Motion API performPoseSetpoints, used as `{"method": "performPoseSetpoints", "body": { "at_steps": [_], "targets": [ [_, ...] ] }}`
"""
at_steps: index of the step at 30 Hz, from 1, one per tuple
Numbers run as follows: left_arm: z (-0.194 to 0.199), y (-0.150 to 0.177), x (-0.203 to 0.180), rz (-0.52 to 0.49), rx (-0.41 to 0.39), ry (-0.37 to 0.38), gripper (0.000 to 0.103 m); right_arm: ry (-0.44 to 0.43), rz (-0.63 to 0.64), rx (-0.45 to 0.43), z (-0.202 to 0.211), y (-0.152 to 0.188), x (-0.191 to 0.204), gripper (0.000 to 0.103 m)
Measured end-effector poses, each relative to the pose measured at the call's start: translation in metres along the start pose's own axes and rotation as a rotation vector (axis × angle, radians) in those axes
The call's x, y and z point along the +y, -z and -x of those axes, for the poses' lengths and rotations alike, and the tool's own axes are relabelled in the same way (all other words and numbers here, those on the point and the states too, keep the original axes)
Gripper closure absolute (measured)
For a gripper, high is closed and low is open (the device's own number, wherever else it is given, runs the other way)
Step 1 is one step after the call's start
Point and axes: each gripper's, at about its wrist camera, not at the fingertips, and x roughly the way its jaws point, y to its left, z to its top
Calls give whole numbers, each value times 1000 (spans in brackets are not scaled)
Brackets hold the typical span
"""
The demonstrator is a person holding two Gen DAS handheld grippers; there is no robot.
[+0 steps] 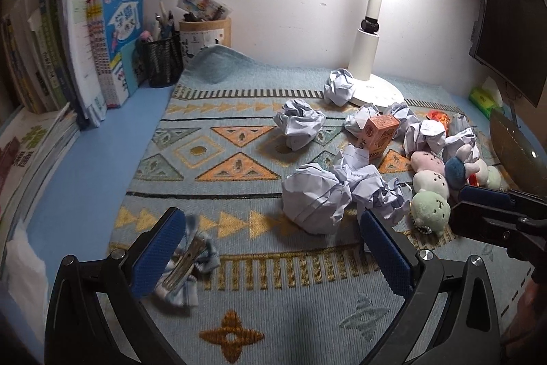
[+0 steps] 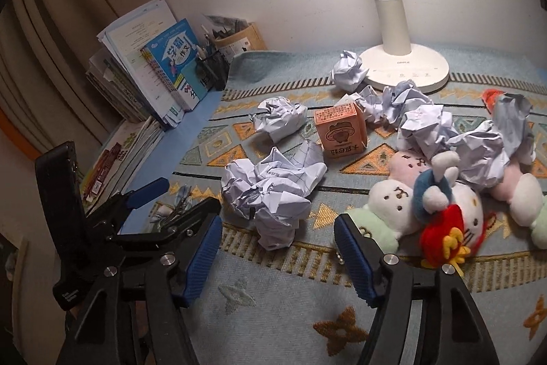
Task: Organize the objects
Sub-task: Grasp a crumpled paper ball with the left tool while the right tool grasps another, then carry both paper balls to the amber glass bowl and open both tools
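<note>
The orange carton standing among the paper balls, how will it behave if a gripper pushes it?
The orange carton stands upright and taller than its base, so it probably tips. It looks like thin card, so likely light, and may dent if squeezed.

Count on the desk: one lamp; one orange carton; one hair clip; two pen holders, a black mesh cup and a tan one. Crumpled paper balls: at least seven, some overlapping, exact total unclear. Plush toys: several in one heap, not separable.
</note>
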Motion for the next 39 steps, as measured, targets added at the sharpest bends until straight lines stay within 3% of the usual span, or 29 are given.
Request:
{"method": "performPoseSetpoints", "body": {
  "at_steps": [5, 7, 8, 11, 12, 13, 17, 22, 26, 30, 32, 34, 39],
  "targets": [
    [-32, -7, -6, -39, 68, 41, 7, -48, -48, 100, -39, -13, -6, 35],
    [-41, -6, -8, -43, 88, 63, 14, -57, -60, 117, -51, -15, -9, 41],
    [-45, -6, -9, -42, 104, 71, 21, -74, -67, 127, -56, -15, -11, 51],
    [-52, -6, -14, -67, 134, 80, 41, -115, -98, 120, -57, -14, -19, 60],
    [-51, -6, -16, -74, 119, 84, 54, -122, -100, 110, -54, -13, -20, 60],
    [-49, -6, -17, -83, 106, 95, 59, -136, -106, 97, -50, -13, -22, 60],
    [-37, -5, -23, -115, 60, 68, 59, -167, -121, 32, -23, -13, -23, 60],
    [-8, 4, -25, -85, 26, 83, 59, -101, -54, -13, 23, -4, -14, 60],
    [13, 20, -31, -40, 20, 103, 59, 24, 38, 77, 42, 26, -11, 60],
    [25, 39, -46, -30, 14, 102, 59, 273, 133, 126, 52, 56, -17, 60],
    [27, 44, -55, -34, 15, 101, 59, 355, 179, 124, 53, 62, -17, 60],
    [29, 47, -63, -34, 19, 108, 59, 343, 187, 119, 52, 65, -20, 58],
    [36, 50, -73, -53, 17, 102, 59, 285, 131, 115, 42, 71, -33, 40]
  ]
}}
